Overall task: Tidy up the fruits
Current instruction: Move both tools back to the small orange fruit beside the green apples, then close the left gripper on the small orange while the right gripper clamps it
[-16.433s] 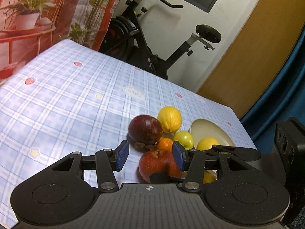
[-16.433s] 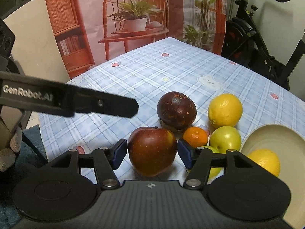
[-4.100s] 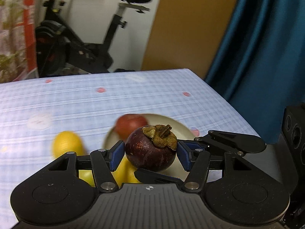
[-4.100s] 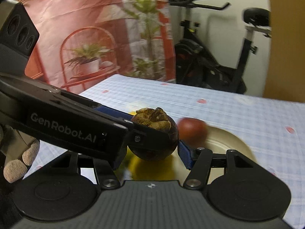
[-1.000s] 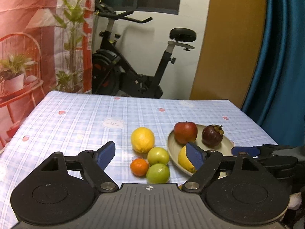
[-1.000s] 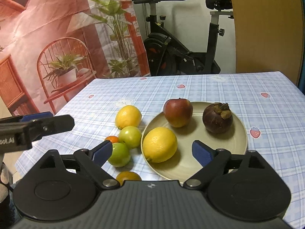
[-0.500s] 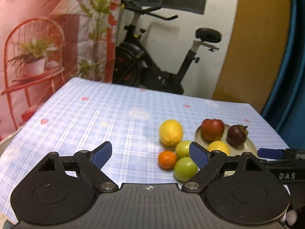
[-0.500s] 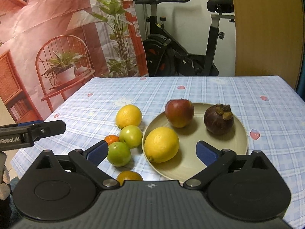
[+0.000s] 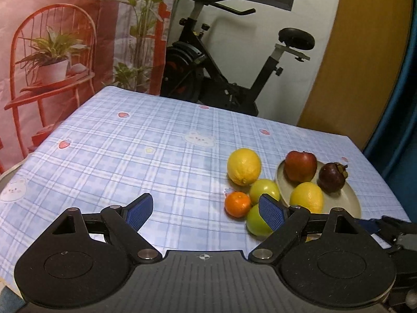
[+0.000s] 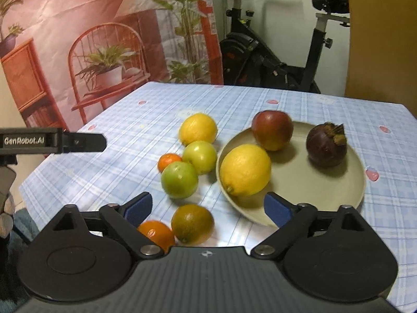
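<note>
A beige plate (image 10: 346,195) holds a red apple (image 10: 272,130), a dark mangosteen (image 10: 326,148) and a lemon (image 10: 245,170). On the cloth left of it lie a second lemon (image 10: 198,128), two green fruits (image 10: 200,157) (image 10: 179,180), a small orange (image 10: 169,161), a greenish-orange citrus (image 10: 192,223) and another orange (image 10: 156,234). My right gripper (image 10: 207,210) is open and empty above the near fruits. My left gripper (image 9: 206,212) is open and empty, left of the fruit pile (image 9: 263,190) and plate (image 9: 351,203).
The table has a blue checked cloth (image 9: 130,156). An exercise bike (image 9: 229,78) stands behind the far edge. A printed backdrop (image 9: 65,39) hangs at the left and a blue curtain (image 9: 398,104) at the right. The left gripper's arm (image 10: 52,140) shows at left in the right wrist view.
Both grippers stay open and empty. The right one has moved closer and lower over the near fruits. The left view has turned left, so the fruits sit further right.
</note>
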{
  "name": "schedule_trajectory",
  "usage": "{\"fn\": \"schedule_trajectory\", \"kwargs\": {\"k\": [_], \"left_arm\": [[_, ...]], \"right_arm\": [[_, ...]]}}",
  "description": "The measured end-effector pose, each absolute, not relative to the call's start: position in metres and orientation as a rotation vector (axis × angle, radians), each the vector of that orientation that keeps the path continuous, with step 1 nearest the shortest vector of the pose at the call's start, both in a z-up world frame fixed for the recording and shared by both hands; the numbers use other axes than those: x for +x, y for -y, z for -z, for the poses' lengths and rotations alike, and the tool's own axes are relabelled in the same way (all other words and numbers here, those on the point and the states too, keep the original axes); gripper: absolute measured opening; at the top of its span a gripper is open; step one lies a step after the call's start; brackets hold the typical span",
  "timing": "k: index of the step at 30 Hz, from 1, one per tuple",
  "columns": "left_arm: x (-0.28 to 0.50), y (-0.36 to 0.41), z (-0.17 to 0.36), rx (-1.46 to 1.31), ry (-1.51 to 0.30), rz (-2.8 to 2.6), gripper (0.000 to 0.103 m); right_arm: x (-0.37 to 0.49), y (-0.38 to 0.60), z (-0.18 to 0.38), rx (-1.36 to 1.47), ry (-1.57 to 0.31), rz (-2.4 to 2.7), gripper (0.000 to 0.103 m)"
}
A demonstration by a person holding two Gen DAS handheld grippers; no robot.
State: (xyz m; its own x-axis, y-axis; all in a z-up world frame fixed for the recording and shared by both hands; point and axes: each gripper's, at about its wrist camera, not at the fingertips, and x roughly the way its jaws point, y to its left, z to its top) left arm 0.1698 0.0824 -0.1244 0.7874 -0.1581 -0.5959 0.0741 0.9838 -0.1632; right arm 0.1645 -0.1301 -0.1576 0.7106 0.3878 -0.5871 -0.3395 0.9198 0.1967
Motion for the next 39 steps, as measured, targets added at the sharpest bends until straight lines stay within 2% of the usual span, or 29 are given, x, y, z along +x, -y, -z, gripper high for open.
{"fn": "schedule_trajectory", "kwargs": {"k": [5, 10, 13, 17, 27, 31, 39], "left_arm": [[0.168, -0.085, 0.126, -0.169, -0.650, 0.147, 0.089], [0.169, -0.082, 0.127, -0.168, -0.652, 0.164, 0.087], [0.169, -0.081, 0.129, -0.168, -0.656, 0.175, 0.082], [0.169, -0.077, 0.132, -0.164, -0.666, 0.203, 0.077], [0.170, -0.076, 0.137, -0.165, -0.686, 0.241, 0.068], [0.172, -0.071, 0.140, -0.176, -0.712, 0.264, 0.060], [0.185, -0.043, 0.147, -0.192, -0.807, 0.428, 0.060]], "right_arm": [[0.162, 0.126, 0.162, 0.071, -0.667, -0.431, 0.079], [0.160, 0.123, 0.164, 0.069, -0.670, -0.463, 0.072], [0.159, 0.120, 0.165, 0.061, -0.672, -0.478, 0.068], [0.160, 0.119, 0.167, 0.066, -0.682, -0.490, 0.056], [0.162, 0.127, 0.173, 0.099, -0.706, -0.465, 0.053], [0.166, 0.127, 0.180, 0.126, -0.728, -0.462, 0.049], [0.170, 0.132, 0.186, 0.184, -0.719, -0.463, 0.049]]}}
